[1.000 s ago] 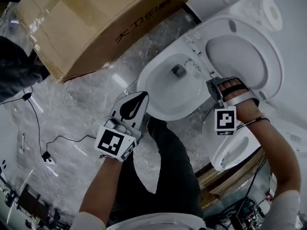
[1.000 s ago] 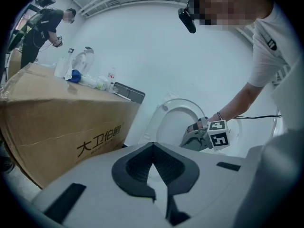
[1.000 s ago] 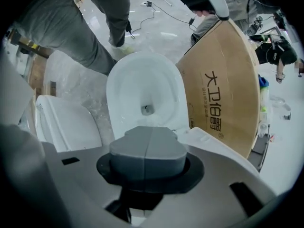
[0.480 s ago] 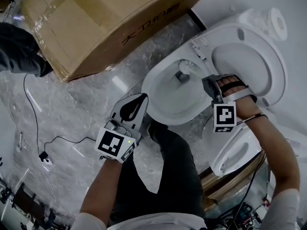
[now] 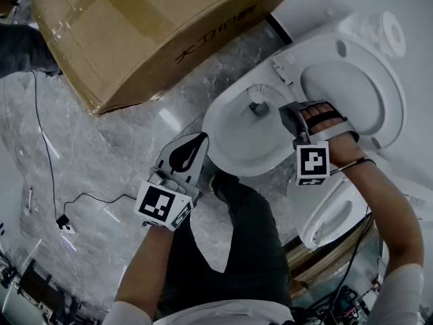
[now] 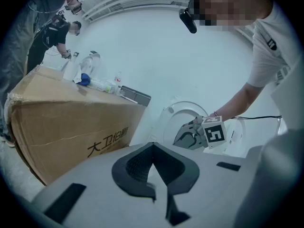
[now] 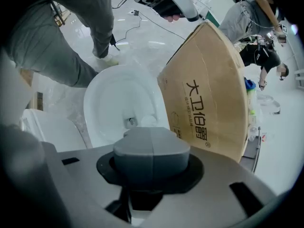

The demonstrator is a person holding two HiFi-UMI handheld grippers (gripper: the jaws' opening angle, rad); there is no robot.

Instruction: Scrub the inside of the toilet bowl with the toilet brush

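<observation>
Grey marbled floor [image 5: 101, 154] is seen throughout, with a large brown cardboard box [image 5: 135, 26] near a white ceramic toilet bowl [image 5: 233, 144]. Its white oval lid [image 5: 352, 87] is raised.

- Right gripper [image 5: 284, 114] is held over the bowl's far rim, pointing in. Its jaws are pressed together, and nothing is seen between them.
- Left gripper [image 5: 201, 137] is parked just outside the near rim, above the floor. Its jaws are closed too, and it is empty.
- Toilet brush: not made out in any view, so scrubbing is judged not yet started.

Risks:
- With no brush in grip, bare jaws could be dragged across the ceramic if the right gripper is lowered.
- The raised lid is just beside the right hand and could be knocked down by a wide stroke.
- A thin black cable [image 5: 47, 161] lies loose on the floor and could be snagged if a step is taken that way.

Hard to make out:
- A small dark object [image 5: 257, 107] is seen at the bowl bottom. Whether it is a drain fitting or a brush head cannot be told.
- The bowl's base is hidden by a dark-trousered leg.
- A thin handle pinched in the right jaw seam cannot be ruled out.
</observation>
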